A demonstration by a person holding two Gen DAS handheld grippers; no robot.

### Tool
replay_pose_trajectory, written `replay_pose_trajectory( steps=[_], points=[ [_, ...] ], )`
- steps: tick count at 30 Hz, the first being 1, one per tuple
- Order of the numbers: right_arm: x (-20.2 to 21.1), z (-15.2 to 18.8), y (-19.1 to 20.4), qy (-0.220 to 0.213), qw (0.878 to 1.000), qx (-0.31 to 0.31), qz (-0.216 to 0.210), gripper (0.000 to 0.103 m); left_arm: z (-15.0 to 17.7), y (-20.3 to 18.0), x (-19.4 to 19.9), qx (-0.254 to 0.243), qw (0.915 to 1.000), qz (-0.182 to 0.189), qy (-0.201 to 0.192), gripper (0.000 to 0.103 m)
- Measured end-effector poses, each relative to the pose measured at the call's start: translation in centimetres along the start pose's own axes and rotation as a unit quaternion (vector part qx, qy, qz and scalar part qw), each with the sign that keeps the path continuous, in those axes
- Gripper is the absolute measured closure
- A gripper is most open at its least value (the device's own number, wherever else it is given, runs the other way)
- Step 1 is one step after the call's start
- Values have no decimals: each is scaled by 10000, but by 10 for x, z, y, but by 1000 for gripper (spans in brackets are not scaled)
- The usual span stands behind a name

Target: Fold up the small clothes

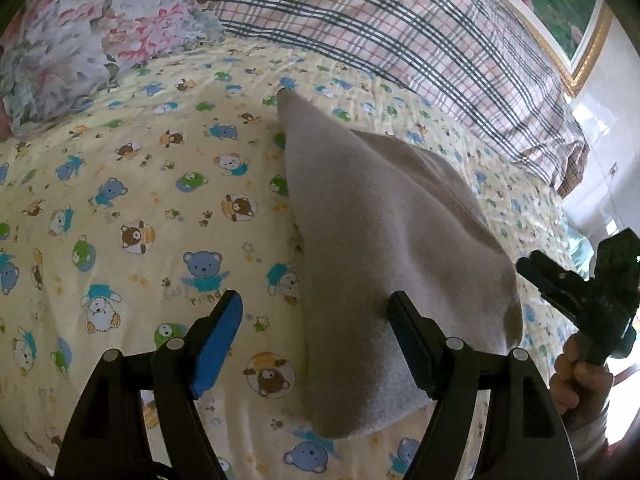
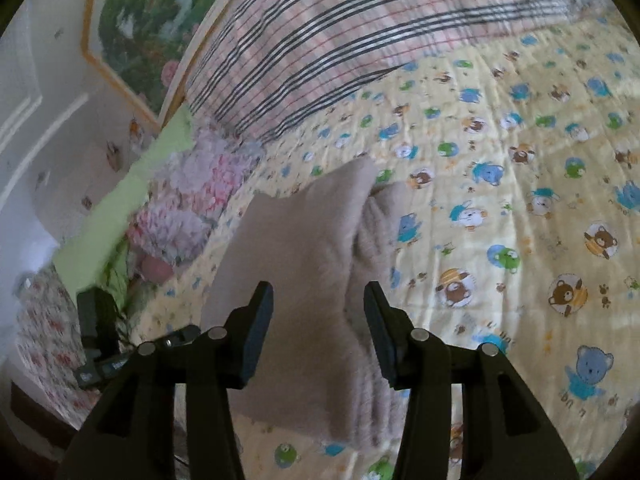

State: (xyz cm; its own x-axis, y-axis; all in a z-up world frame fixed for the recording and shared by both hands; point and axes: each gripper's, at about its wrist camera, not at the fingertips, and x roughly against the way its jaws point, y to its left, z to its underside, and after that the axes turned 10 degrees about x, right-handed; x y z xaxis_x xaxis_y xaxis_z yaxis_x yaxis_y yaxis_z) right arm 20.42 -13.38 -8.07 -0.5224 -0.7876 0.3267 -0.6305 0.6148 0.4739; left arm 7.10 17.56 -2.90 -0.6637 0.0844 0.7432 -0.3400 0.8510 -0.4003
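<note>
**Left wrist view: beige cloth folded on bear-print sheet**

A beige fleece cloth [image 1: 384, 240] is seen lying folded on the yellow bear-print bed sheet [image 1: 140, 200], below the plaid pillow [image 1: 380, 20]. The left gripper [image 1: 316, 320] is held spread over the cloth's near edge. The right gripper [image 2: 319, 312] is likewise spread above the cloth [image 2: 304, 248], nothing pinched.

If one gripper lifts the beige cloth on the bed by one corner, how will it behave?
The beige cloth will probably hang limp: it already lies in soft folds on the bear-print sheet. Its fuzzy surface should grip the pads rather than slip. It seems light, so pushing would likely bunch it.
</note>
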Motion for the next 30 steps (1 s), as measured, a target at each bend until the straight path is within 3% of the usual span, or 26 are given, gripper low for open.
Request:
replay_pose_trajectory(
  steps=[5,7,8,10,13,17,20,25,27,30],
  points=[
    [-19,4,-3,247,9995,66,210,58,3,0,-6,-71,9999,-135,57,26],
    [-27,10,-6,376,9992,-21,162,73,6,0,-9,-129,9997,-206,82,24],
    [-31,12,-8,448,9990,-78,46,89,7,0,-12,-144,9995,-248,118,24],
    [-31,11,-5,462,9989,-50,51,92,7,-3,-13,-199,9992,-326,116,25],
    [-17,2,-3,250,9997,-51,17,93,9,-14,-12,-574,9966,-595,6,25],
    [-31,11,-14,565,9973,85,462,94,22,-22,-34,-950,9913,-904,121,25],
    [-45,25,-21,672,9964,-7,513,94,27,-18,-43,-864,9925,-832,224,24],
    [-35,21,-22,646,9968,-102,461,93,20,-10,-29,-605,9961,-554,320,24],
    [-27,17,-20,546,9975,-179,420,85,13,-10,-21,-527,9969,-553,212,24],
    [-9,7,-12,220,9986,-186,451,84,-4,-13,-14,-444,9975,-543,51,24]
  ],
)
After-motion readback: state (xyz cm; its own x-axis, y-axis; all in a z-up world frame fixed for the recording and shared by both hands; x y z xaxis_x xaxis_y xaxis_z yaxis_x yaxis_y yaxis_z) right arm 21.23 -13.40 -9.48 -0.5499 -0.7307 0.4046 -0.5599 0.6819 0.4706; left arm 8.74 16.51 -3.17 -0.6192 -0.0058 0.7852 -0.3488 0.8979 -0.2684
